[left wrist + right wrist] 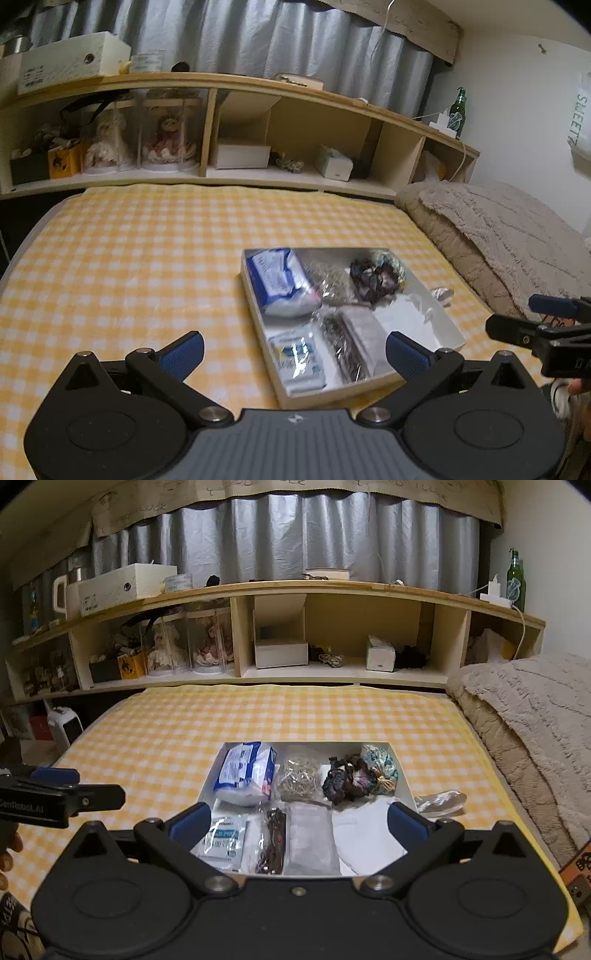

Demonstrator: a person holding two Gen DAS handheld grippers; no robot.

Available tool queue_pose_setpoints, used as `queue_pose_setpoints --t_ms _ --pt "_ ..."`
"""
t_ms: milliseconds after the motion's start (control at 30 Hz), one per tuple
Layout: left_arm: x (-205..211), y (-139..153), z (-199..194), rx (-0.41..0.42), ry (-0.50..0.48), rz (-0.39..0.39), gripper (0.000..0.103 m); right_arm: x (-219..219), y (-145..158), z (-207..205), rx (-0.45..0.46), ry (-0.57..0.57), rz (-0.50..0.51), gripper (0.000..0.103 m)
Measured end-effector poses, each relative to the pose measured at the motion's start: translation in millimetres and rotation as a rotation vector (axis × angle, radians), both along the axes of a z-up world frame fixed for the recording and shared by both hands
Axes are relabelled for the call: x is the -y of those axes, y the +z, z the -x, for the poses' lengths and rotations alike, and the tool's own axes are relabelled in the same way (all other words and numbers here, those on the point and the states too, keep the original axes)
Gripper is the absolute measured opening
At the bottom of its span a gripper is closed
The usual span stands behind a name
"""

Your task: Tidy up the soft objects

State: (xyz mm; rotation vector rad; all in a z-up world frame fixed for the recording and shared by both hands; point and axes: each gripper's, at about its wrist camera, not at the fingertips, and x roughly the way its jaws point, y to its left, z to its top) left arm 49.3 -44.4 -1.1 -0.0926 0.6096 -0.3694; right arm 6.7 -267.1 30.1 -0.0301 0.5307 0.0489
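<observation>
1. Two grippers, both empty. From the left wrist view: left gripper spread wide, nothing between the blue pads, held above the yellow checked bedspread on the near-left side of the shallow white box. Right gripper seen edge-on at the right border, beside the box; spread hard to read from this angle.
2. Same view, contents blurred: blue-and-white packet at the far-left corner, dark crumpled cloth toward the far right, flat sachet at the near end.
3. From the right wrist view: right gripper at full spread, empty, poised over the near edge of the box. Inside, packed side by side: blue-and-white packet, clear bag of pale shreds, dark cloth, small blue-patterned pouch; nearer, flat sachet, dark strip in clear wrap, grey folded cloth, white cloth.
4. One clear wrapped item lying outside, just beside the right wall, near the beige blanket.
5. Probably a pause after a placement. Next move likely: right gripper reaching for that stray wrapper, closing gently on thin film, then lowering it into a free patch.
</observation>
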Motion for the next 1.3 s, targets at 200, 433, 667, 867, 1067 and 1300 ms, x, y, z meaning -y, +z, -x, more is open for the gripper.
queue_pose_setpoints --t_ms 200,433,667,867,1067,1300 --pt "-12.2 -10.1 20.9 -0.002 0.029 -0.025 0.103 -8.3 -6.2 16.0 0.009 -0.021 0.028 0.103" --pt "-17.8 -15.3 35.9 0.004 0.045 -0.043 0.103 -18.7 -16.3 32.0 0.008 -0.03 0.053 0.103" --pt "-21.7 -22.0 47.7 0.009 0.08 -0.08 0.103 -18.8 -19.6 38.6 0.031 -0.049 0.054 0.103" --pt "-24.9 -22.9 49.9 0.014 0.098 -0.082 0.103 -18.0 -21.6 39.1 0.029 -0.047 0.045 0.103" --pt "-25.0 -23.2 50.6 0.017 0.098 -0.083 0.103 -20.1 -23.3 40.3 0.029 -0.049 0.049 0.103" --pt "-25.5 -22.8 51.0 0.026 0.096 -0.079 0.103 -20.9 -23.3 41.0 0.028 -0.048 0.05 0.103"
